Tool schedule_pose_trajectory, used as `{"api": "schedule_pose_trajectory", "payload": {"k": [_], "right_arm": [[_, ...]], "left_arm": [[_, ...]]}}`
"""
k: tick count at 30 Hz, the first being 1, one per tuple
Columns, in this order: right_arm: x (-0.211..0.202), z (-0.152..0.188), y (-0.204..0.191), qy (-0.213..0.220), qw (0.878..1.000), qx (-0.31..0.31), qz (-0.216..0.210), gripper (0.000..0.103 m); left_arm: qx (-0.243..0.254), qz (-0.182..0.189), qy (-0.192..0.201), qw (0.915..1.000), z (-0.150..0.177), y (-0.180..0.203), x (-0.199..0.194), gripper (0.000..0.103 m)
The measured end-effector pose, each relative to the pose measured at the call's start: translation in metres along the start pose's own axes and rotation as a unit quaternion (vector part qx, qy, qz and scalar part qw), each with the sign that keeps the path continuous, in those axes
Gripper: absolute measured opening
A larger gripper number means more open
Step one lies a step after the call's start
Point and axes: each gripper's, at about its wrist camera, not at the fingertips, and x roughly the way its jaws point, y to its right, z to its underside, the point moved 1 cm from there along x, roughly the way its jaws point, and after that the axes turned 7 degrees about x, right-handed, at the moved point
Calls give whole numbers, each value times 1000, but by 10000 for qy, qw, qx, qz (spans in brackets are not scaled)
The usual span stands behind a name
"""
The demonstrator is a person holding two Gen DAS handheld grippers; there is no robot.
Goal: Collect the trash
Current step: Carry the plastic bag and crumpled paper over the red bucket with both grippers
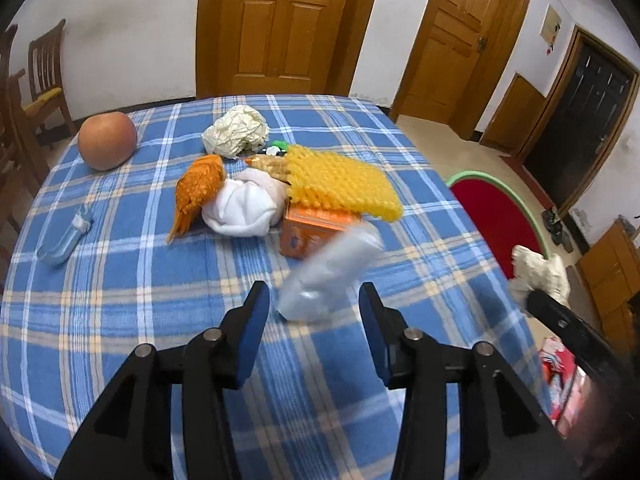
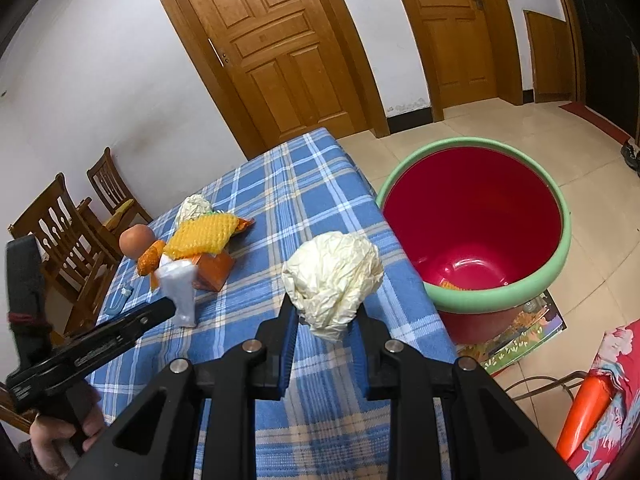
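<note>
Two hand-held grippers work over a blue plaid table [image 2: 304, 200]: the right gripper [image 2: 326, 316] is clamped on a crumpled cream paper ball [image 2: 332, 276] at the table edge, just beside the red bin [image 2: 500, 300] on the floor, likely ready to drop it in. The left gripper [image 1: 314, 302] has its jaws spread wide around a blurred clear plastic bag [image 1: 330, 270], apparently not yet pinched. More trash sits mid-table: a second paper ball [image 1: 236, 130], yellow foam netting [image 1: 344, 182] and an orange box [image 1: 308, 234]

Crinkled matt paper ball [image 2: 334, 282], glossy plastic bin [image 2: 480, 216], woven checked tablecloth [image 1: 120, 320].
</note>
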Motion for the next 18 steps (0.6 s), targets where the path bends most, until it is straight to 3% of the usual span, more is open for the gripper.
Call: {"api": "schedule_pose_trajectory", "payload": {"k": [9, 13, 18], "right_arm": [[1, -2, 6, -8, 10000, 54, -4, 27], [2, -2, 10, -14, 10000, 92, 2, 27], [3, -2, 14, -44, 9999, 147, -21, 27]], "left_arm": [[339, 353, -85, 9988, -4, 13, 22, 47], [491, 352, -207, 9980, -3, 21, 31, 23], [529, 500, -190, 9972, -1, 26, 28, 19]]}}
